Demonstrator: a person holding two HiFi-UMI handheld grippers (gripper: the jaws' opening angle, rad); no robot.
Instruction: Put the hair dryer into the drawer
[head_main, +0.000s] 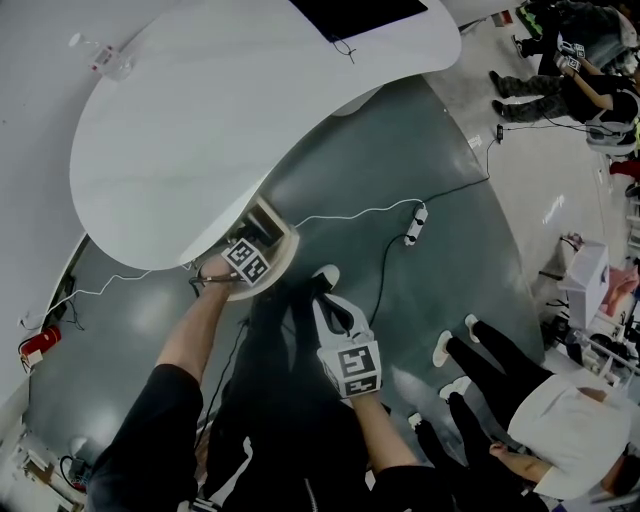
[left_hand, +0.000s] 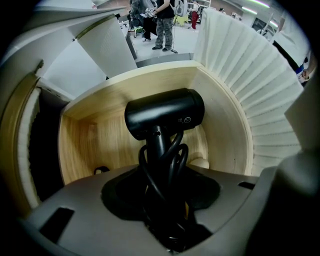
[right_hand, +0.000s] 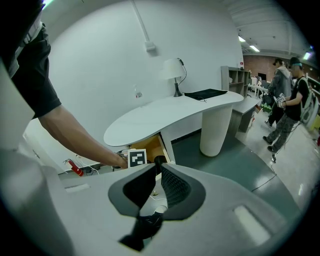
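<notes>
Plainly, the left gripper (left_hand: 161, 170) had its fingers clasped on the hair dryer (left_hand: 165, 112) by handle and wound cord (left_hand: 176, 159), its head hanging into the open wooden drawer (left_hand: 227, 125) under the white bench (head_main: 200, 120). Released askew, a cord loop might catch the rim (blocking the drawer's closing). The right gripper (right_hand: 157, 162) had its fingers pressed together, empty. No brand or writing was legible, only 2 tiny marks on the dryer.
</notes>
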